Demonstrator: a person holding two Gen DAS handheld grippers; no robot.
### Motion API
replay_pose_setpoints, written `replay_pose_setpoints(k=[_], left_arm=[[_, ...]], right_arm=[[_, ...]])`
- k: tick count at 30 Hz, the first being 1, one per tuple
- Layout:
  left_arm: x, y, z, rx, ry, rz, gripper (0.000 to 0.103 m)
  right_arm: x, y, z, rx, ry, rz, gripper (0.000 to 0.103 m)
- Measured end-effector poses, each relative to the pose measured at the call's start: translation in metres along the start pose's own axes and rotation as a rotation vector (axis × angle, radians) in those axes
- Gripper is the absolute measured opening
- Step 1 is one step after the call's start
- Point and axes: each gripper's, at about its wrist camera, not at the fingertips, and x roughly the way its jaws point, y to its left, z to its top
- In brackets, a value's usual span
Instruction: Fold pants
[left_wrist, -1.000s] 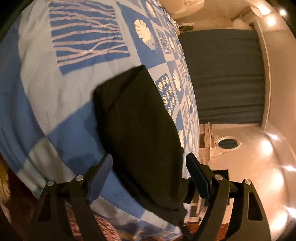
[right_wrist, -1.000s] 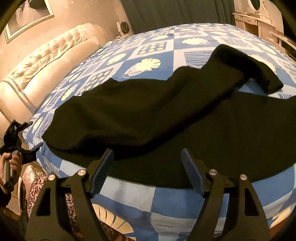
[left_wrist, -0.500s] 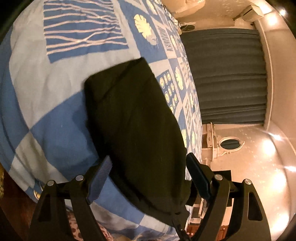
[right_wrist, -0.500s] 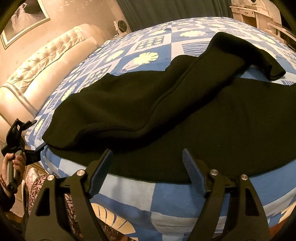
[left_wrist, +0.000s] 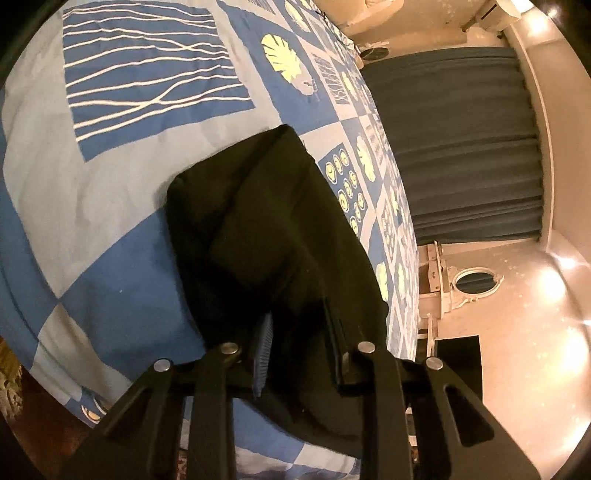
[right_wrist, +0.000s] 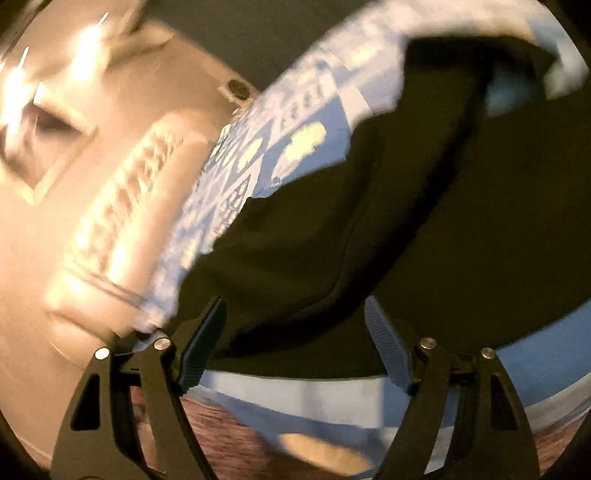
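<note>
Left wrist: left claw (left_wrist: 299, 354) clenched on black pants (left_wrist: 266, 236), bunched on the blue patchwork bedspread (left_wrist: 110, 177); right claw (right_wrist: 295, 343) spread, curtain (left_wrist: 461, 147) behind.

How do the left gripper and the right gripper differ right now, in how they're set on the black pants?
The left gripper has its fingers drawn close with a fold of the black pants bunched between them; the right gripper has its fingers spread wide, holding nothing. The left view is sharp, looking along the pants; the right view is motion-blurred, with the fingers at the pants' near edge. Both are black with ribbed blue pads, over the blue patterned bedspread.
</note>
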Motion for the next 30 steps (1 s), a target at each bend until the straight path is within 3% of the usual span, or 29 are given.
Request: replay_pose_setpoints(k=[4,8,10,11,12,14,22,26,30], left_arm=[[0.003,0.002,0.001,-0.021,0.003,-0.007,0.026],[0.002,0.005,0.001,-0.031,0.006,-0.013,0.026],[0.001,0.006,0.0,-0.028,0.007,-0.013,0.026],[0.003,0.006,0.001,-0.028,0.007,-0.014,0.026],[0.003,0.006,0.001,-0.03,0.007,-0.014,0.026],[0.002,0.007,0.001,-0.035,0.007,-0.018,0.026],[-0.017,0.005,0.017,0.001,-0.066,-0.013,0.026],[-0.028,0.013,0.022,-0.006,-0.096,-0.004,0.026],[-0.028,0.023,0.019,-0.019,-0.076,-0.017,0.026]], right_arm=[[0.025,-0.017,0.0,0.205,0.029,0.08,0.064],[0.04,-0.011,0.0,0.219,0.048,0.038,0.06],[0.046,-0.007,-0.001,0.204,0.052,-0.001,0.047],[0.052,-0.005,-0.001,0.183,0.063,-0.036,0.028],[0.056,-0.006,-0.001,0.178,0.068,-0.045,0.02],[0.059,-0.009,-0.004,0.196,0.069,-0.051,0.014],[0.046,0.023,-0.017,0.124,0.055,0.005,0.013],[0.046,0.02,-0.028,0.114,0.085,-0.007,0.013],[0.051,0.005,-0.036,0.142,0.112,-0.024,0.013]])
